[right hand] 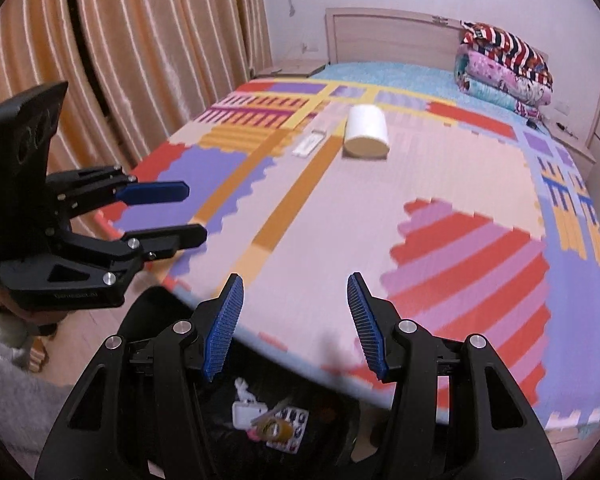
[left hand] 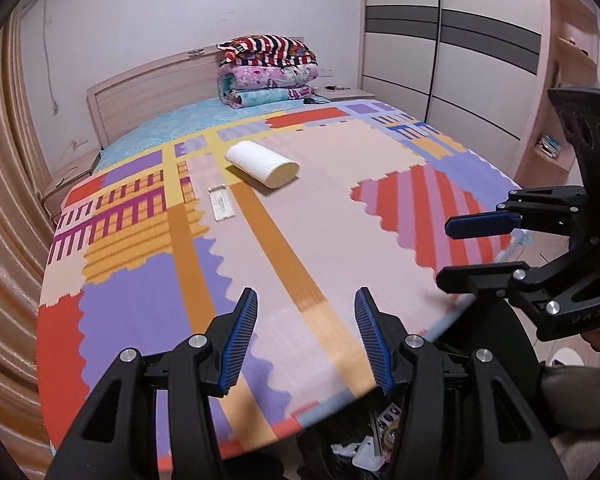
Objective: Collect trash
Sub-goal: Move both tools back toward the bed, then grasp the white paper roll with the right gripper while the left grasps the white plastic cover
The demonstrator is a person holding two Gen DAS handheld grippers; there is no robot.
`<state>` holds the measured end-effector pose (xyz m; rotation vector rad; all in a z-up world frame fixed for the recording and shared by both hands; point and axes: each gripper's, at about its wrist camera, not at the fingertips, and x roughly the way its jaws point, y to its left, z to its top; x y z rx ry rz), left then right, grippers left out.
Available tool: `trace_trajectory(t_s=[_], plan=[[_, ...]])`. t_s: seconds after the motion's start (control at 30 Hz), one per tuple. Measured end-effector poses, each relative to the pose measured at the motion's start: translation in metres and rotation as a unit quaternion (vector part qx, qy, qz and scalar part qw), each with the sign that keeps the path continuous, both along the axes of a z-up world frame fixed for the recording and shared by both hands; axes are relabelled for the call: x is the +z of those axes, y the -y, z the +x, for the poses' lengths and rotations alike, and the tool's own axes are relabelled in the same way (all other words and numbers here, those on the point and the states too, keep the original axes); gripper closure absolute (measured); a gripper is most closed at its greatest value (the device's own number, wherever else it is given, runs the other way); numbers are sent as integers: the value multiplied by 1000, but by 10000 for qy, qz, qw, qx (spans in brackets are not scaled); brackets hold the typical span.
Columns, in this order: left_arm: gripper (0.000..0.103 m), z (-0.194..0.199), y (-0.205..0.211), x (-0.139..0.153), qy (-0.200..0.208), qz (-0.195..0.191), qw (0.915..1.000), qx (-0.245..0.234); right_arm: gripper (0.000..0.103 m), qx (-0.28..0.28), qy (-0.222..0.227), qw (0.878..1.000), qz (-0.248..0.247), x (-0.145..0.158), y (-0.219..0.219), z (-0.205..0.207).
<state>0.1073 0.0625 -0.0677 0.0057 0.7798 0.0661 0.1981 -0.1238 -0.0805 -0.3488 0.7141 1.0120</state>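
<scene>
A white toilet paper roll (left hand: 262, 164) (right hand: 367, 132) lies on its side on the bed's colourful patterned mat (left hand: 340, 200) (right hand: 380, 220). A flat white packet (left hand: 221, 204) (right hand: 309, 145) lies just beside it. At the foot of the bed stands a black trash bag (left hand: 492, 328) (right hand: 284, 376) holding a blister pack, a tape roll and white scraps. My left gripper (left hand: 308, 340) (right hand: 196, 214) and my right gripper (left hand: 446, 254) (right hand: 296, 320) hover over the bed's near edge above the bag. Both are open with nothing between their blue pads.
Folded quilts (left hand: 266, 70) (right hand: 504, 64) are stacked by the headboard. Orange curtains (right hand: 140, 40) hang along one side of the bed, a wardrobe (left hand: 440, 60) and open shelves stand on the other. A nightstand (left hand: 348, 94) holds small items. A person's sleeve (right hand: 8, 360) shows low left.
</scene>
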Motion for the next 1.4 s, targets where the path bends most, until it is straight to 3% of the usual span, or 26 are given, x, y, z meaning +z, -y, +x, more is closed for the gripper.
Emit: trace_trajectory(t_s=[0.67, 1.4], plan=[[54, 82, -62, -12, -169, -162, 9986, 476, 49, -291, 58, 9992, 280, 29, -56, 75], [57, 156, -112, -48, -570, -597, 9917, 986, 42, -656, -459, 9967, -164, -11, -132, 153]])
